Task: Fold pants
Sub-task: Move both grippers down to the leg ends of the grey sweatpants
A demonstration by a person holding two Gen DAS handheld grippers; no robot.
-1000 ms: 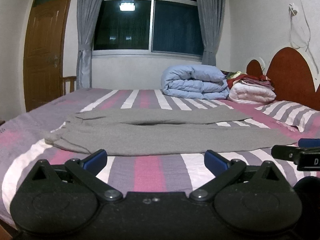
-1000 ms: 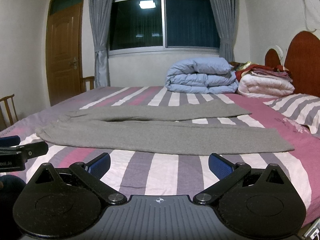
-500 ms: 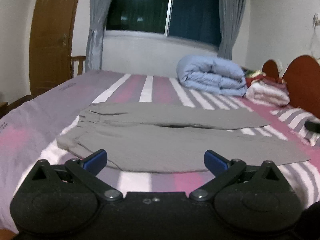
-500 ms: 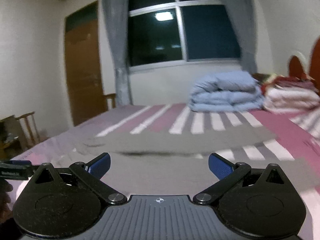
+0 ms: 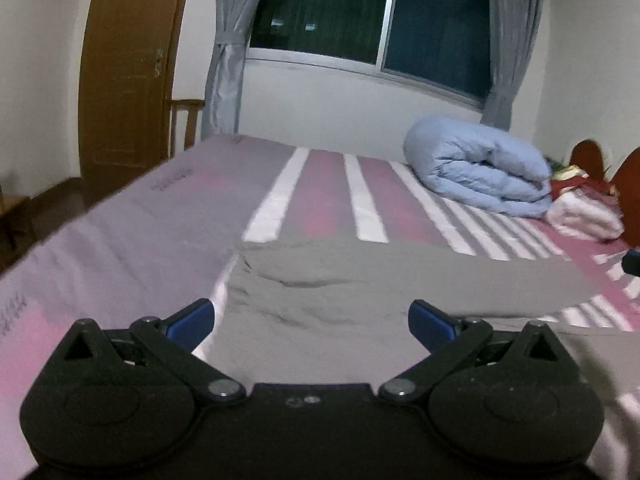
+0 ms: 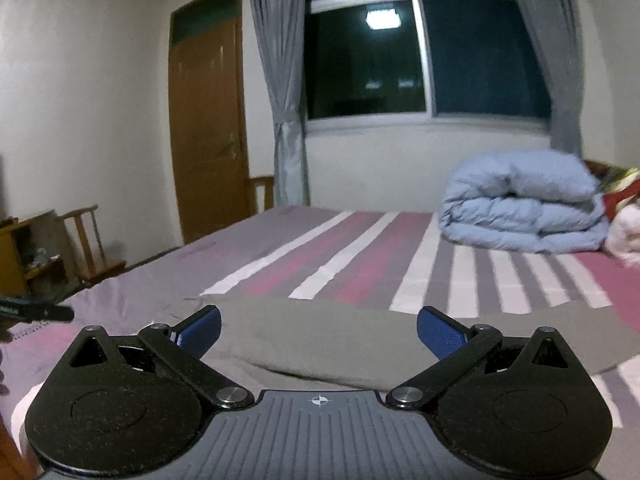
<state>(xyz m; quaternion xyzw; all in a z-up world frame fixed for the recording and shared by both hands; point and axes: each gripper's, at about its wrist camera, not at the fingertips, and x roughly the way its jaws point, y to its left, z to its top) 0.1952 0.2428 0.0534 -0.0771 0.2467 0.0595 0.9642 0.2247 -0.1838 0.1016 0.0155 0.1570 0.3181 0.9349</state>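
Grey pants (image 5: 360, 292) lie flat on the striped bed, waistband to the left, legs running right. My left gripper (image 5: 311, 320) is open, its blue pads over the waistband end, empty. In the right wrist view the pants (image 6: 320, 336) lie just ahead, and my right gripper (image 6: 319, 330) is open and empty above their near edge. The left gripper's tip (image 6: 36, 312) shows at the far left of the right wrist view.
The bed (image 5: 160, 216) has pink, grey and white stripes. A folded blue duvet (image 5: 476, 168) and stacked blankets (image 5: 584, 208) sit at the far right by the red headboard (image 5: 628, 184). A wooden chair (image 6: 86, 240), cabinet (image 6: 20, 252) and door (image 6: 208, 120) stand left.
Both grippers have moved left and closer to the pants, toward the waistband end. Both stay open and empty. The pants have not moved.
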